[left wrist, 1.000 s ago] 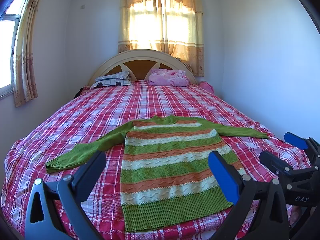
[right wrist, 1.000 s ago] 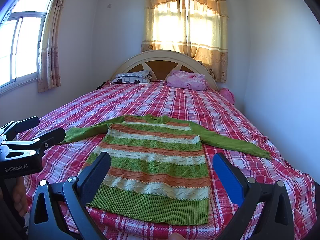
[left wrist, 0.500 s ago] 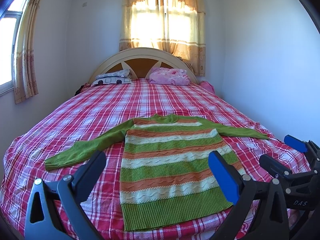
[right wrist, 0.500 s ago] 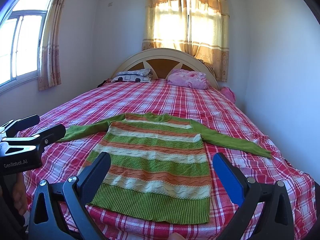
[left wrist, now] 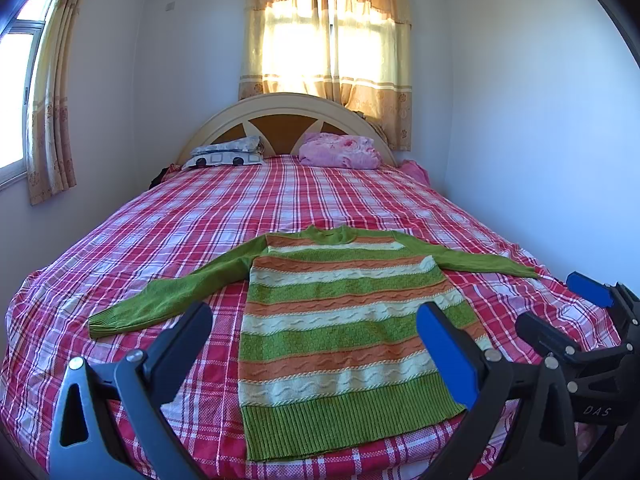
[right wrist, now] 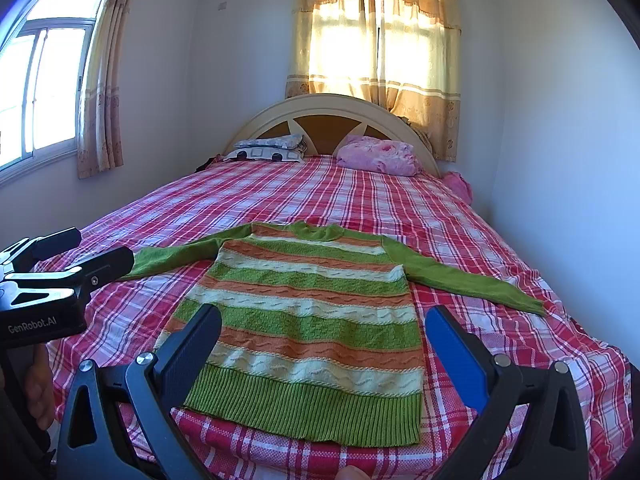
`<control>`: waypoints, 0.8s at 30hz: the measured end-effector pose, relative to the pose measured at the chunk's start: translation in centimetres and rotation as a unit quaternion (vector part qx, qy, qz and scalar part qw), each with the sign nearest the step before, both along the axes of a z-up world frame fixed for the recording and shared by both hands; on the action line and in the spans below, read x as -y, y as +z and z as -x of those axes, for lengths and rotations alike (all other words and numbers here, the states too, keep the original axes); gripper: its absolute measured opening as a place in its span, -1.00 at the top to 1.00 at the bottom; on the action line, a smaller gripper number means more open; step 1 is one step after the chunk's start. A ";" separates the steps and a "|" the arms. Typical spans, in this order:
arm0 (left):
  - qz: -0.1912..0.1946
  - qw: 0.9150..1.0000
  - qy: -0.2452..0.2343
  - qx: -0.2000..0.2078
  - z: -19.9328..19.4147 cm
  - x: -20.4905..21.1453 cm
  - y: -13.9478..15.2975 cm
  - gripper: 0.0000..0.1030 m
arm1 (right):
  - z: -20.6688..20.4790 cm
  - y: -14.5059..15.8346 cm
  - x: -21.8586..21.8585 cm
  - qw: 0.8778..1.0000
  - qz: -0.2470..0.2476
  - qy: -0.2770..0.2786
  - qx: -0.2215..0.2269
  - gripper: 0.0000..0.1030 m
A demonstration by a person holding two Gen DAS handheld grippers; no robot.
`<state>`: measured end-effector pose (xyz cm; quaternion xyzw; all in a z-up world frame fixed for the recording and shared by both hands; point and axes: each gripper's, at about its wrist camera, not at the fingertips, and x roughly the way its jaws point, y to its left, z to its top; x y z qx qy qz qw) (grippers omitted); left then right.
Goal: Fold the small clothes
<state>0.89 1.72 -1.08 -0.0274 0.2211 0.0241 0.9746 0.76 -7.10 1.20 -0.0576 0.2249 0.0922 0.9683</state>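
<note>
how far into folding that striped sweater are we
Done: the sweater lies flat on the bed, both sleeves spread out. In hand: nothing; the left gripper and right gripper hover open above its hem. Left: every fold.

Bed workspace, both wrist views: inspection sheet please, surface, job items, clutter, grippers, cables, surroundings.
Surface: bed with red and white plaid sheet, a few wrinkles at the edges.
Job's things: green, orange and cream striped knit sweater lying flat near the foot, hem nearest, both sleeves spread out, unfolded.
Clutter: patterned white pillow, crumpled pink floral blanket at the headboard, apart from the sweater.
Grippers: left hand-held gripper open, empty, above the hem; right hand-held gripper open, empty, likewise.
Cables: nothing seen.
Surroundings: arched cream wooden headboard, yellow curtains, side window, white walls.
</note>
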 end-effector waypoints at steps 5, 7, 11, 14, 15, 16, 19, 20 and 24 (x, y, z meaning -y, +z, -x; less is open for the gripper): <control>-0.001 1.000 0.000 -0.003 -0.1 0.1 -0.2 -1.00 | -0.1 -0.1 -0.1 1.000 0.002 0.001 -0.002 -0.98; -0.003 1.000 0.000 -0.005 -0.2 0.2 -0.4 -1.00 | -0.3 -0.3 0.0 1.000 0.002 0.002 -0.004 -0.98; -0.007 1.000 0.002 -0.008 -0.9 -0.1 -0.9 -1.00 | -0.7 -0.7 0.3 1.000 0.000 0.000 -0.008 -0.98; -0.010 1.000 0.001 -0.010 -1.6 -0.5 -1.5 -1.00 | -1.6 -1.4 0.7 1.000 0.001 -0.003 -0.015 -0.98; -0.012 1.000 0.001 -0.011 -2.0 -0.6 -1.8 -1.00 | -2.1 -1.8 1.0 1.000 0.001 -0.006 -0.020 -0.98; -0.013 1.000 0.000 -0.014 -2.4 -0.7 -2.1 -1.00 | -2.5 -2.1 1.2 1.000 0.000 -0.008 -0.024 -0.98; -0.020 1.000 -0.001 -0.023 -3.6 -1.1 -3.1 -1.00 | -4.2 -3.5 2.4 0.999 -0.004 -0.020 -0.038 -0.98; -0.025 0.999 -0.002 -0.025 -4.1 -1.1 -3.5 -1.00 | -4.6 -3.8 2.8 0.999 -0.005 -0.024 -0.043 -0.98; -0.046 0.998 -0.004 -0.043 -6.6 -1.1 -5.1 -1.00 | -7.3 -5.7 4.8 0.996 -0.019 -0.043 -0.071 -0.98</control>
